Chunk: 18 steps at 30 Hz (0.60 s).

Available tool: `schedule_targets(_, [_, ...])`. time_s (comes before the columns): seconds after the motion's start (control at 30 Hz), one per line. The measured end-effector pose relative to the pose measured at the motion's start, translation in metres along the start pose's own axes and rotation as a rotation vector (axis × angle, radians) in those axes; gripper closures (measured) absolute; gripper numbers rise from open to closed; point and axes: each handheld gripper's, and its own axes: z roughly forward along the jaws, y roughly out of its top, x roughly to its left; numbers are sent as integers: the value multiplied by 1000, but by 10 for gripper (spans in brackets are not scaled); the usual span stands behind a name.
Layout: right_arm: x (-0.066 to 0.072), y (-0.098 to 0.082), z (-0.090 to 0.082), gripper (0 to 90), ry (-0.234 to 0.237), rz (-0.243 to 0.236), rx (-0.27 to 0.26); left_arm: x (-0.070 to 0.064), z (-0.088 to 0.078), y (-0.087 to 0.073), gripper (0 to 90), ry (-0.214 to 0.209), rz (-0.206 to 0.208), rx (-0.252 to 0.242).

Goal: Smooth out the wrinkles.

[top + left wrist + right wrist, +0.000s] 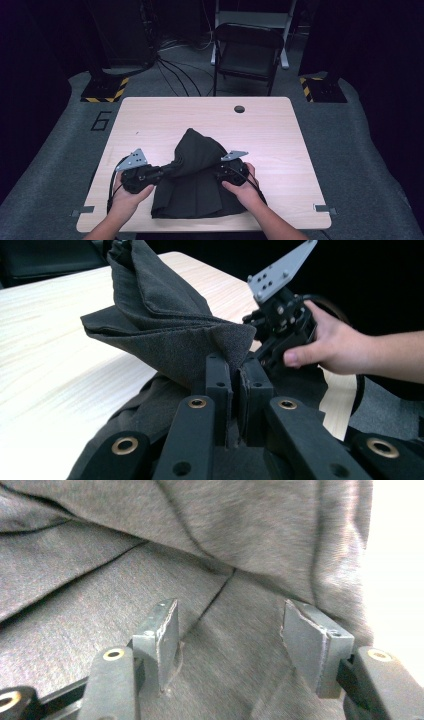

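Dark curtains and grey floor surround a pale wooden table, with a folding chair standing beyond its far edge. Near the table's front edge lies a dark grey garment, its middle lifted into a peak between the two hands. From the left, the left gripper has its jaws closed tight on a bunched fold of the cloth. At the garment's right side, the right gripper has its jaws spread apart over the fabric, pinching nothing.
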Motion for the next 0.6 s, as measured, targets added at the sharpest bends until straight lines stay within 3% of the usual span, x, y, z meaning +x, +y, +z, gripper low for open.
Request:
schedule_targets(0.2, [-4, -4, -5, 395, 7, 2, 17, -3, 0, -10, 850, -14, -8, 17])
schedule_targets(0.6, [-9, -9, -1, 415, -24, -11, 30, -6, -1, -36, 850, -28, -37, 68])
